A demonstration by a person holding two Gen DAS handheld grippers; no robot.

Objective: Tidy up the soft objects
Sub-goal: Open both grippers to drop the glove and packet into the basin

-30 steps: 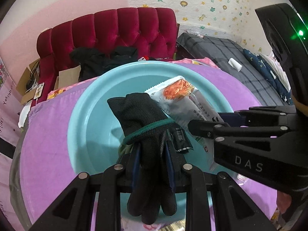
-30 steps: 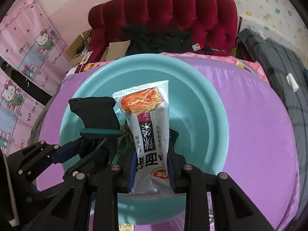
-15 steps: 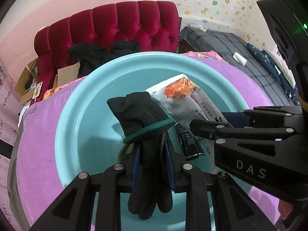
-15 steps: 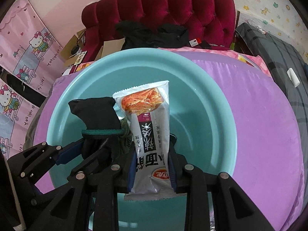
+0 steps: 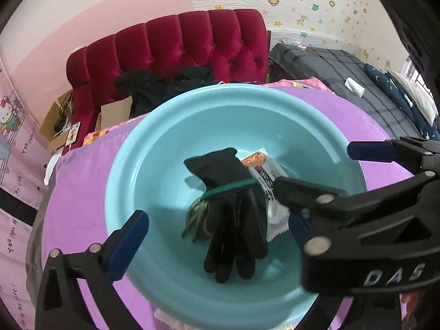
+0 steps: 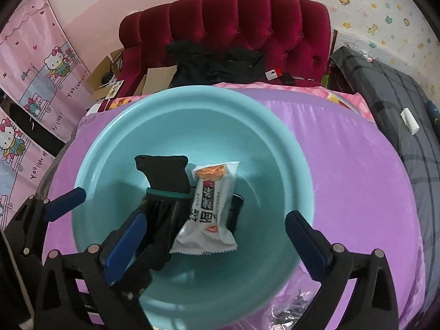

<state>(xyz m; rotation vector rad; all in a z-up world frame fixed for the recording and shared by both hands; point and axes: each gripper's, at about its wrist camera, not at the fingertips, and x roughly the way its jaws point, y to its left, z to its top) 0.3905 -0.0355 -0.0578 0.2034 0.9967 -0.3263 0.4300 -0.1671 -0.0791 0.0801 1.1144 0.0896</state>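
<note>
A black glove [image 5: 233, 209] with a green cuff band lies in the turquoise basin [image 5: 275, 110]. It also shows in the right wrist view [image 6: 165, 181]. A white snack packet [image 6: 209, 209] with an orange picture lies beside it in the basin [image 6: 275, 148]; in the left wrist view the packet [image 5: 266, 176] is partly hidden by the glove. An olive cord bundle [image 5: 196, 220] lies under the glove. My left gripper [image 5: 217, 236] is open and empty above the basin. My right gripper [image 6: 214, 236] is open and empty above the packet.
The basin sits on a purple cloth [image 6: 357, 187]. A red tufted headboard [image 6: 247, 27] with dark clothes [image 6: 214, 63] stands behind. A grey plaid bed [image 6: 407, 115] is at the right. A crinkled plastic wrapper [image 6: 291, 310] lies at the basin's near edge.
Both grippers have opened. The glove dropped from the left gripper and the snack packet from the right; both now lie in the basin. The grippers have drawn back a little.
</note>
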